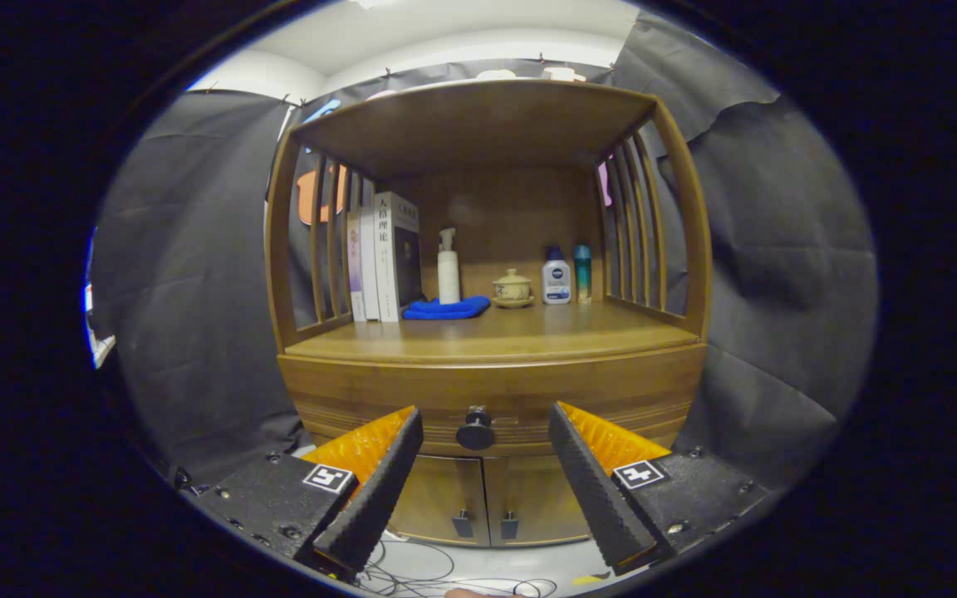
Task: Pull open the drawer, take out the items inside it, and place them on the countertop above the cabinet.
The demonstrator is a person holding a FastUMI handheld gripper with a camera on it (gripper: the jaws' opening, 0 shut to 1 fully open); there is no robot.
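The closed drawer (491, 399) sits under the worktop (495, 336), its knob (475, 432) between the fingers of the tongs (485, 425), which gape open. At 12 o'clock beyond: books (383, 257), blue cloth (445, 309), bottles (556, 278).

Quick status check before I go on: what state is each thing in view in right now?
drawer: shut, flush with the cabinet front
drawer knob: untouched, between the fingers and beyond them
gripper: fingers open, apart from the knob
lower cabinet doors: shut
books: upright
blue cloth: folded, lying flat
lidded cup: lid on
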